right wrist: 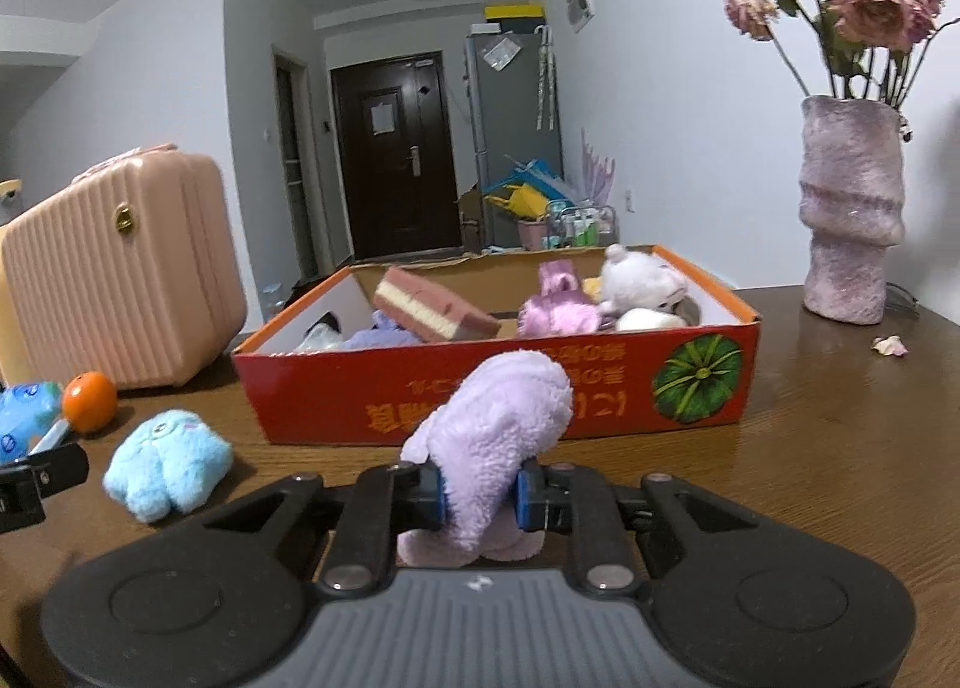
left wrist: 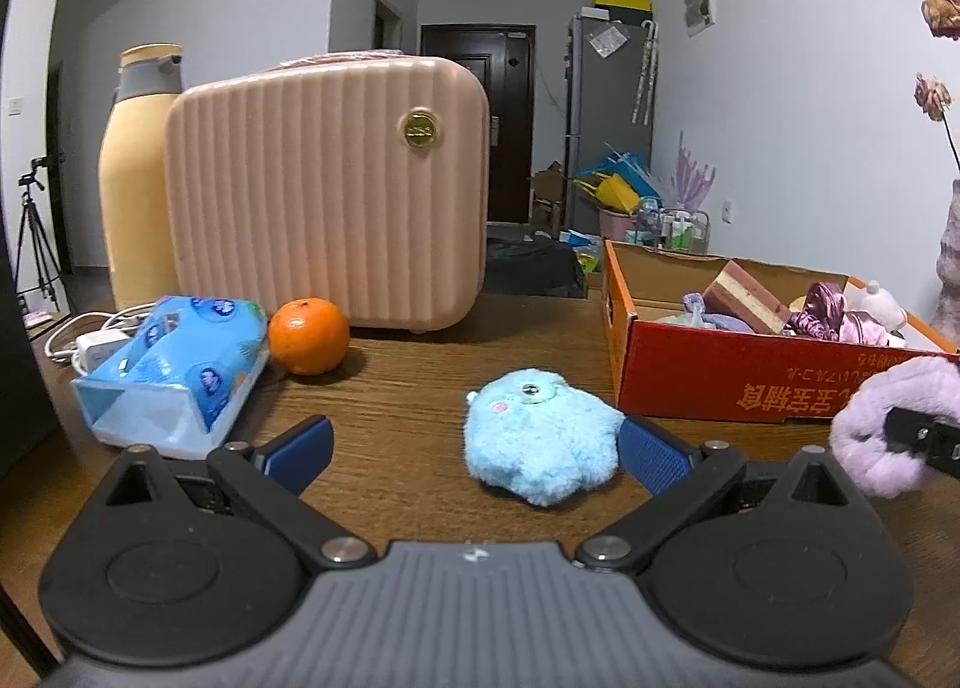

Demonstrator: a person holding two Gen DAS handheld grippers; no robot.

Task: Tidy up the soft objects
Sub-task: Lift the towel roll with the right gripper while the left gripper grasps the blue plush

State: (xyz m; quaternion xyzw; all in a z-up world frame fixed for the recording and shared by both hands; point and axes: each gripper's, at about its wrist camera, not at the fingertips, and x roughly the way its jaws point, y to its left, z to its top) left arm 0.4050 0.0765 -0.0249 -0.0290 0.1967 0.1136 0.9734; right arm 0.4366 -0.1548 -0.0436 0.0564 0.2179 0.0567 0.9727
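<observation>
Clamping a fluffy lilac plush toy between its blue-padded fingers, the right gripper holds it just above the brown wooden desk, in front of the red-and-orange cardboard box where a pink-and-cream sponge block and other soft pieces already lie. The left gripper waits with its fingers wide apart around a fuzzy light-blue plush creature, which lies on the desk between them, nearer the right-hand finger.

The step in hand appears to be carrying the lilac toy into the box. Done well, it would mean lifting the toy clear of the near cardboard wall before moving forward, then releasing over the open space at the box's left end. A round orange fruit and a blue tissue pack sit nearby, apart from both grippers.
</observation>
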